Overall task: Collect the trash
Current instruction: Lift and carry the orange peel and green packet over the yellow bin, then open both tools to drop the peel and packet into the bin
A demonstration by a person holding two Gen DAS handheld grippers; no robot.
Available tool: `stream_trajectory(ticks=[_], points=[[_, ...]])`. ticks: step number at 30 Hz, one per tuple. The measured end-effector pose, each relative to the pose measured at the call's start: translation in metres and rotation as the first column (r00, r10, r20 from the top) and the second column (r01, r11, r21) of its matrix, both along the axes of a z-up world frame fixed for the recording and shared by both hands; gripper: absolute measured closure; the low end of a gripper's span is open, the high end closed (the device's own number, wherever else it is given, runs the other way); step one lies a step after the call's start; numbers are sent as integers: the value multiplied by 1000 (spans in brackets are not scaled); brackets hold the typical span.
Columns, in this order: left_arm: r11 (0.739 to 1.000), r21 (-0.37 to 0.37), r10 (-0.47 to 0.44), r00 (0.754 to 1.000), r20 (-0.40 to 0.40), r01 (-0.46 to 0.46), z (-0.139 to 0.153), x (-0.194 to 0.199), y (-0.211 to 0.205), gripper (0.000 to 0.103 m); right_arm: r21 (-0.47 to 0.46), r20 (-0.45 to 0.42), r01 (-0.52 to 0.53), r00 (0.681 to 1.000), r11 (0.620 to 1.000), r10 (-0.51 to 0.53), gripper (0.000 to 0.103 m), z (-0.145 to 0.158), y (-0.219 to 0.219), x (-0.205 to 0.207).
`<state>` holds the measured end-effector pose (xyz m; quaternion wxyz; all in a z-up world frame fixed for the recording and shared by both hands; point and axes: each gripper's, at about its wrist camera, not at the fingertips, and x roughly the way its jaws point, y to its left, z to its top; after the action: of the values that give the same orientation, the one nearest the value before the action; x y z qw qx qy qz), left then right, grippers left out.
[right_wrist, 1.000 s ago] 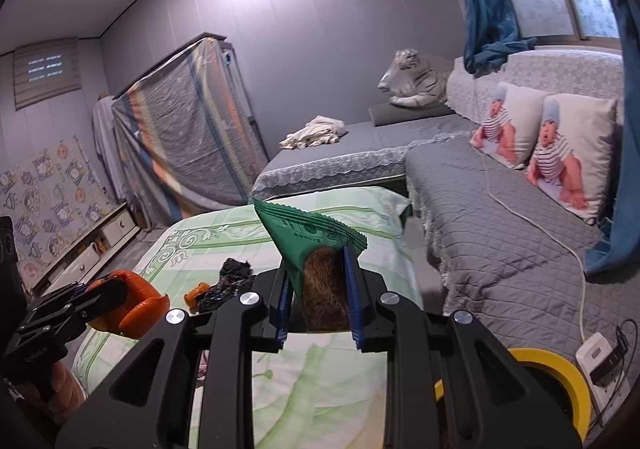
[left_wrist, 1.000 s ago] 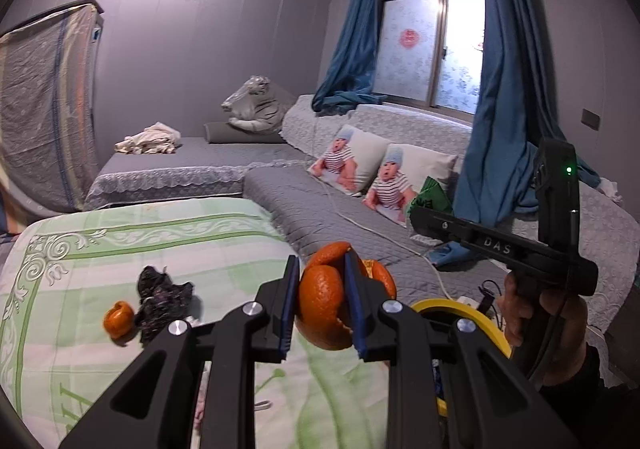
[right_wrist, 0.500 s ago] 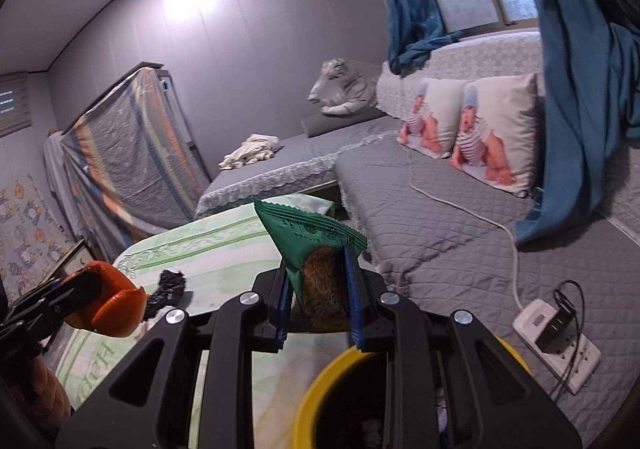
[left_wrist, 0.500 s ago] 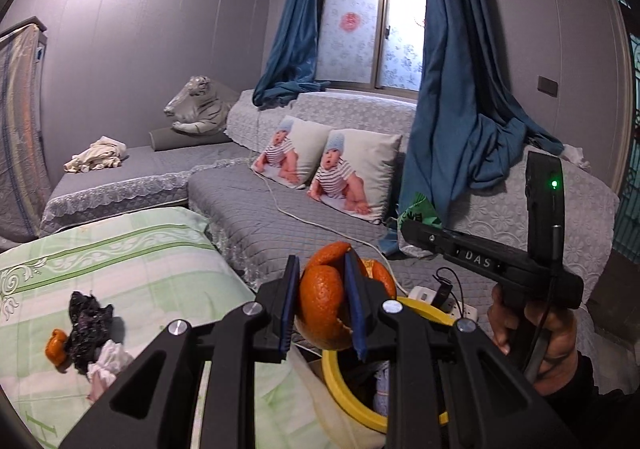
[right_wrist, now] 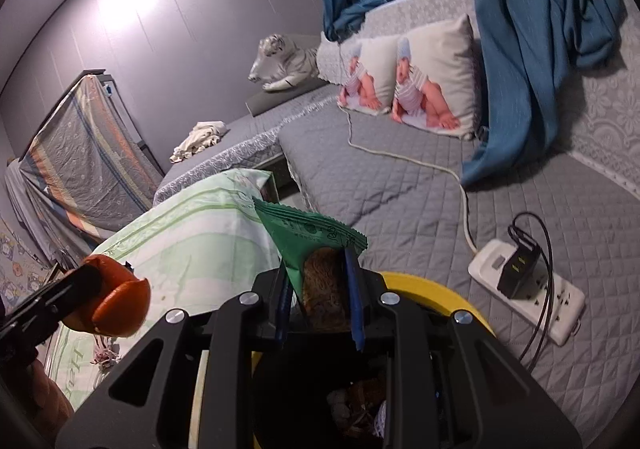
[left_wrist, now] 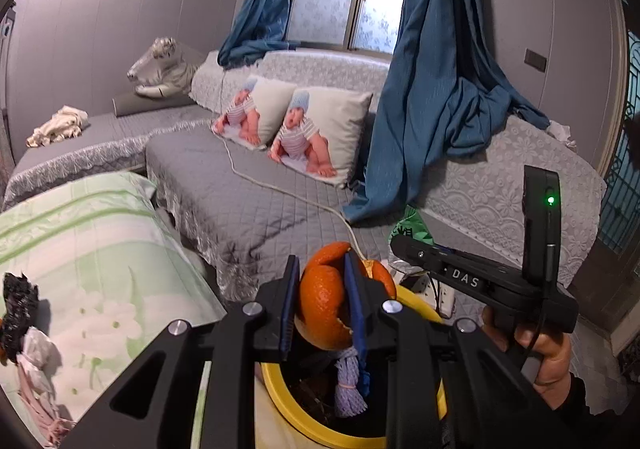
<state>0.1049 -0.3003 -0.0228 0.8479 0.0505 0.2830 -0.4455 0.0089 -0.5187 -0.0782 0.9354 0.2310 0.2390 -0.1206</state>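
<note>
- Left gripper (left_wrist: 323, 303): jaws pinch an orange peel (left_wrist: 324, 307), which bulges out above and below the blue pads. The peel hangs over the open mouth of a yellow-rimmed bin (left_wrist: 420, 307).
- Right gripper (right_wrist: 318, 299): jaws clamp a green snack wrapper (right_wrist: 310, 235); its serrated top edge sticks up above the pads, and a brown printed panel shows between them. The wrapper hangs over the near rim of the same bin (right_wrist: 440, 291).
- Bin contents: in the left wrist view a pale purple bundle of string (left_wrist: 348, 385) lies inside among dark scraps; in the right wrist view the inside is dark and the items cannot be told apart.
- Hand (left_wrist: 540, 353): grips the handle of the right gripper, seen at the right edge of the left wrist view.
- Table with green-and-white cloth (left_wrist: 100, 249): stands just beside the bin. Near its left edge lie a black crumpled wrapper (left_wrist: 18, 305) and a white-pink crumpled tissue (left_wrist: 36, 357), touching each other.
- Grey quilted sofa (right_wrist: 400, 185): runs behind the bin and the table. On its seat, near the bin, lies a white power strip (right_wrist: 532, 289) with a black plug, its white cord (right_wrist: 400, 157) trailing toward two cushions (right_wrist: 420, 77).
- Blue curtain (left_wrist: 432, 97): drapes onto the sofa seat beside the cushions.
</note>
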Motion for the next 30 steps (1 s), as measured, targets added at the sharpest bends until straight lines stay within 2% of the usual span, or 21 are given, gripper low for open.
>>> stream_trajectory(ticks=[2, 10, 20, 22, 23, 26, 28, 30], points=[[1000, 16, -16, 999, -46, 17, -12, 4, -9, 82, 20, -25, 15, 1000, 1000, -15, 81, -13, -7, 0], [996, 76, -40, 992, -117, 49, -48, 9, -36, 82, 70, -90, 33, 996, 997, -27, 80, -45, -16, 0], [992, 91, -63, 977, -203, 83, -69, 15, -49, 81, 112, -133, 76, 989, 991, -61, 77, -64, -25, -3], [992, 86, -71, 973, -217, 92, -71, 15, -48, 80, 116, -133, 91, 988, 989, -75, 72, -66, -28, -6], [992, 83, -74, 972, -221, 94, -71, 15, -49, 76, 118, -134, 95, 988, 988, -79, 69, -66, -29, -7], [994, 65, -67, 973, -221, 84, -69, 15, -45, 54, 118, -137, 123, 985, 985, -106, 61, -66, -31, -11], [996, 50, -60, 975, -214, 72, -66, 16, -41, 48, 111, -138, 139, 983, 984, -123, 55, -65, -34, -14], [997, 38, -52, 976, -213, 61, -63, 18, -37, 38, 112, -139, 153, 981, 982, -137, 48, -65, -36, -16]])
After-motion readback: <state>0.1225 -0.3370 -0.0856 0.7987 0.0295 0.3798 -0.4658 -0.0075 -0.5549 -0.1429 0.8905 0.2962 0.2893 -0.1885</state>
